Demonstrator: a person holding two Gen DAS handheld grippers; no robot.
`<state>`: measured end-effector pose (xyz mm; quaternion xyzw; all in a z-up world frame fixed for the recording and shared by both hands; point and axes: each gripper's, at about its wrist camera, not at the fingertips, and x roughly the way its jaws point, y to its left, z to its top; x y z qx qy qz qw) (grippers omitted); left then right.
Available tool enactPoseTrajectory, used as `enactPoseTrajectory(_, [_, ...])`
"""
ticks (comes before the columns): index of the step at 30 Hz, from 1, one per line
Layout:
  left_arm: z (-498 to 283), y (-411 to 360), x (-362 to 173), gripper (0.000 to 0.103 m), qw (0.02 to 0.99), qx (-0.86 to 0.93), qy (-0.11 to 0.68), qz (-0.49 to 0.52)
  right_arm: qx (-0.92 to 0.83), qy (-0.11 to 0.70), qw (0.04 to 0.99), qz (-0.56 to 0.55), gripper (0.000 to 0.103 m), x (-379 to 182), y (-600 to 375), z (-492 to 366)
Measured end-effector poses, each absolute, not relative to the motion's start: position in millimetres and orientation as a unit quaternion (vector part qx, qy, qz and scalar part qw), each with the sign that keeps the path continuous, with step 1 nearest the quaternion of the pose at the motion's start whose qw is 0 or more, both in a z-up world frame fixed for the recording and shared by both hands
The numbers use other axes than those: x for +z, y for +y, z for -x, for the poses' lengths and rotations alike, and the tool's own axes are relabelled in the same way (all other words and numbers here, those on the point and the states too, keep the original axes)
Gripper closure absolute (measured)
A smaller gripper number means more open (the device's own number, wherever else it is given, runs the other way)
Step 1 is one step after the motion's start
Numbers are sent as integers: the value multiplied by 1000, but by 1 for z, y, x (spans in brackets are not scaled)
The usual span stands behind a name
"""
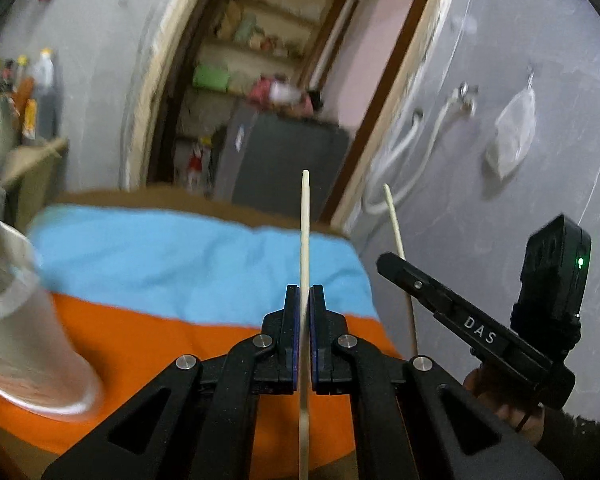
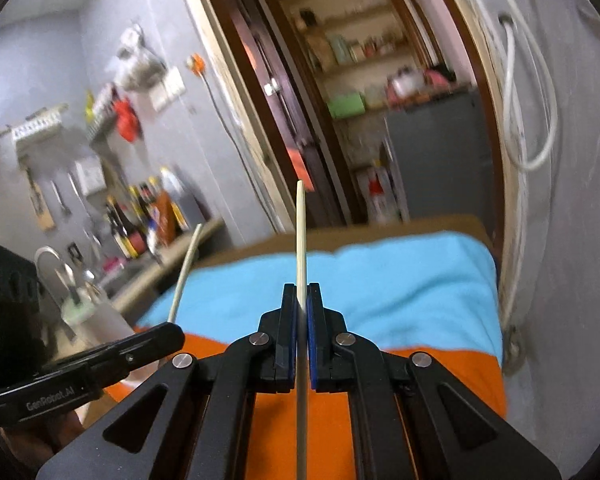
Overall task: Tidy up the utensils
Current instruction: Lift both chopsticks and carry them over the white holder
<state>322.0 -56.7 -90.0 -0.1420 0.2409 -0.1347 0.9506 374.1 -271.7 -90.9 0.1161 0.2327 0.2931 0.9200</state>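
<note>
My left gripper (image 1: 304,292) is shut on a pale wooden chopstick (image 1: 305,224) that points up and forward above the table. My right gripper (image 2: 301,290) is shut on a second chopstick (image 2: 301,232), held the same way. The right gripper (image 1: 392,262) with its chopstick (image 1: 398,236) shows at the right of the left wrist view. The left gripper (image 2: 168,332) with its chopstick (image 2: 186,268) shows at the lower left of the right wrist view. A clear plastic cup (image 1: 24,336) stands on the cloth at the left, close to the left gripper.
The table is covered by a blue cloth (image 1: 188,264) and an orange cloth (image 1: 172,352). A counter with a sink faucet (image 2: 54,264) and several bottles (image 2: 140,220) is to the left. A doorway with a grey fridge (image 1: 284,160) is behind, and white hoses (image 2: 532,112) hang on the right wall.
</note>
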Motion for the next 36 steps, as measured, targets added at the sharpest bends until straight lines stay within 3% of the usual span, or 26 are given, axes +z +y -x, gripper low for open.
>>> enactPoseTrajectory(14, [-268, 77, -3, 101, 980, -47, 72, 178, 353, 70, 911, -202, 101, -3, -182, -337])
enactPoseTrajectory(25, [-267, 219, -28, 101, 957, 17, 21, 289, 354, 13, 906, -232, 101, -9, -94, -324])
enactPoseTrajectory(36, [-263, 209, -57, 101, 972, 41, -5, 233, 344, -7, 918, -196, 100, -45, -61, -325])
